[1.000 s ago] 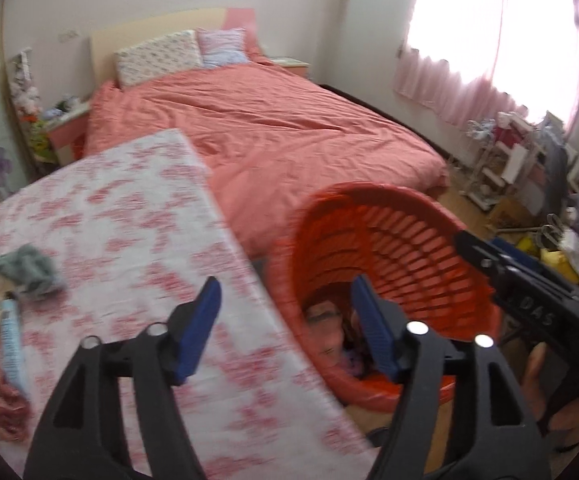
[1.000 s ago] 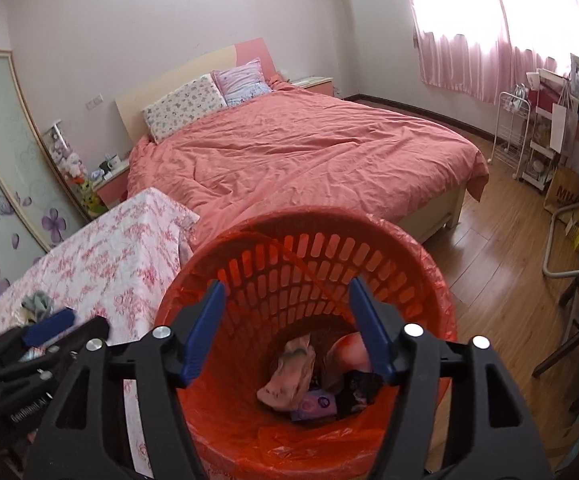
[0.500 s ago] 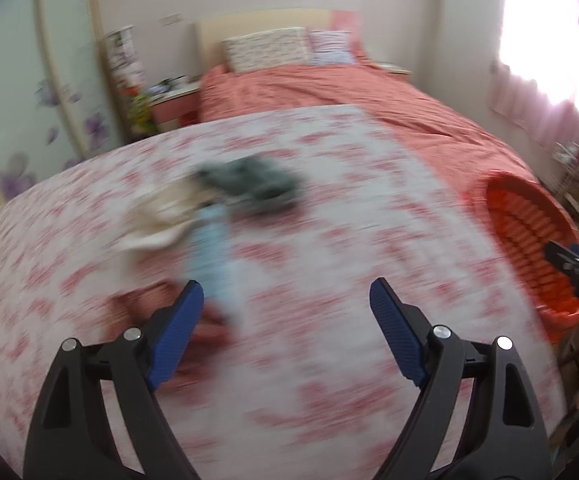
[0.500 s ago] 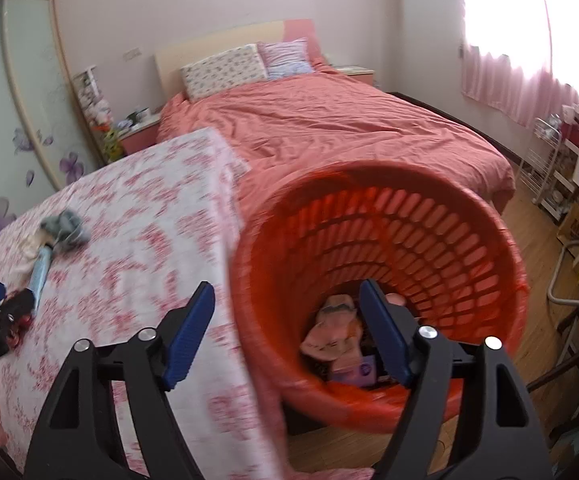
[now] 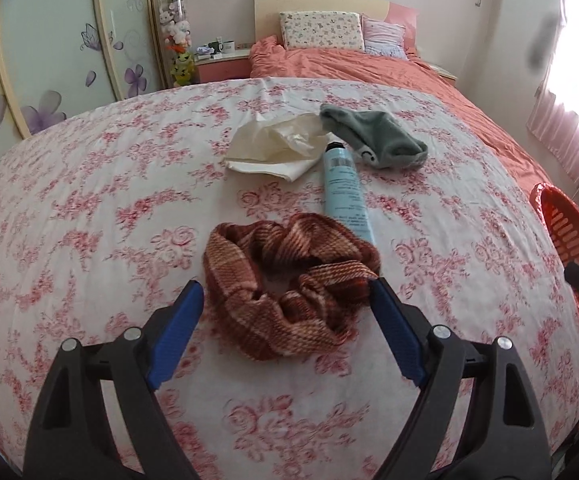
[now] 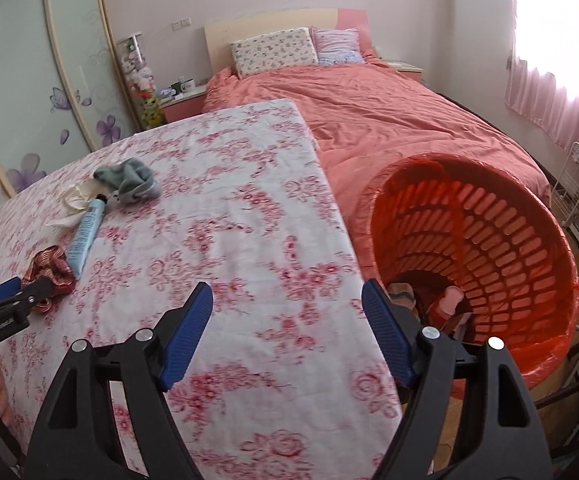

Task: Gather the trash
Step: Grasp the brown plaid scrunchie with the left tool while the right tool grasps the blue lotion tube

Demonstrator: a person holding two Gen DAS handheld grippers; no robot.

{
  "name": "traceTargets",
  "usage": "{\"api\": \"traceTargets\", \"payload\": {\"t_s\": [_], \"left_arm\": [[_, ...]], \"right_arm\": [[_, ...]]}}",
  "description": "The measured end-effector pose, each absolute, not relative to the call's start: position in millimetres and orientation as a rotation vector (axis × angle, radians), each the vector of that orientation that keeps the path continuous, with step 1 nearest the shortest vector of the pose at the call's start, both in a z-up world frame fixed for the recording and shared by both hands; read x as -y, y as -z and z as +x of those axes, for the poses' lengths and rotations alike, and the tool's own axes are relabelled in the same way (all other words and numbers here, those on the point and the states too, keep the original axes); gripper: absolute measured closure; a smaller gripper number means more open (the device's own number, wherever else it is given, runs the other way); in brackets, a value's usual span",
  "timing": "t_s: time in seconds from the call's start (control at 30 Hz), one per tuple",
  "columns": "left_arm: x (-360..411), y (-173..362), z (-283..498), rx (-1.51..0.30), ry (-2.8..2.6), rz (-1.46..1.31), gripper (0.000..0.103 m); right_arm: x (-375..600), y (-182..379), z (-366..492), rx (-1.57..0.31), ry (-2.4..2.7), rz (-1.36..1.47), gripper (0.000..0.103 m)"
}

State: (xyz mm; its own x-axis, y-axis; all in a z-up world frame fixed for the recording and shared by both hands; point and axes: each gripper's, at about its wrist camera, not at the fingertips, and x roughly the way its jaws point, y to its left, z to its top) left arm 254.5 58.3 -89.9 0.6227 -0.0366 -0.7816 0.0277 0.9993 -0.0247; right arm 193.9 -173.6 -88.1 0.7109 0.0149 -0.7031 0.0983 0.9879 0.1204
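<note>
On the floral table [image 5: 89, 208] the left gripper [image 5: 285, 312] hangs over the scrunchie [image 5: 289, 280]. Its jaws are closing but still wide, with the scrunchie between the blue pads [image 5: 177, 332]; the right pad's tip seems to meet the scrunchie's edge at 3 o'clock, though no grip shows. At 12 o'clock from the scrunchie lies a blue tube [image 5: 345, 192], its flat end just beside the scrunchie and its black cap pointing away. At 11 o'clock from the tube's cap sits a crumpled tissue [image 5: 277, 144], touching the tube near the cap. At 1 o'clock from the cap lies a grey sock [image 5: 377, 140], just beside the tissue. The red basket [image 5: 565, 232] shows at 3 o'clock, off the table's edge.

From the right wrist, the right gripper [image 6: 287, 320] is over the table's right edge, jaws wide apart and empty. The scrunchie [image 6: 51, 272], tube [image 6: 87, 228], tissue [image 6: 75, 198] and sock [image 6: 129, 182] lie at 10 o'clock. The basket [image 6: 489, 208] stands at 2 o'clock beside the table, with trash at its bottom, against the bed [image 6: 389, 120].
</note>
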Motion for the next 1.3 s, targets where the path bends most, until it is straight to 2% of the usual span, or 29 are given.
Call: {"api": "traceTargets", "payload": {"t_s": [0.07, 0.13, 0.2, 0.3, 0.7, 0.97, 1.2, 1.3], "left_arm": [[-59.5, 91.7, 257.1, -0.9, 0.04, -0.034, 0.027], [-62.2, 94.6, 259.3, -0.903, 0.049, -0.06, 0.037], [-66.0, 96.1, 258.3, -0.898, 0.046, -0.054, 0.055], [-75.4, 95.0, 255.3, -0.896, 0.033, -0.057, 0.064], [-140.9, 94.8, 271.5, -0.887, -0.16, -0.051, 0.06], [-146.5, 98.1, 276.2, -0.9, -0.148, -0.067, 0.058], [-149.9, 98.6, 275.2, -0.905, -0.145, -0.088, 0.055], [-151.0, 98.5, 276.9, -0.905, -0.144, -0.094, 0.055]], "right_arm": [[169.5, 87.5, 194.6, -0.782, 0.039, 0.154, 0.027], [163.8, 87.8, 196.5, -0.785, 0.03, 0.154, 0.027], [158.2, 89.5, 199.2, -0.79, 0.021, 0.151, 0.027], [148.9, 91.3, 201.5, -0.798, 0.002, 0.145, 0.027], [80.2, 90.9, 222.2, -0.819, -0.125, 0.129, 0.027], [22.4, 91.9, 263.2, -0.857, -0.212, 0.185, 0.044], [-8.8, 96.4, 300.2, -0.908, -0.193, 0.259, 0.048], [-16.7, 103.5, 310.5, -0.931, -0.159, 0.258, 0.053]]}}
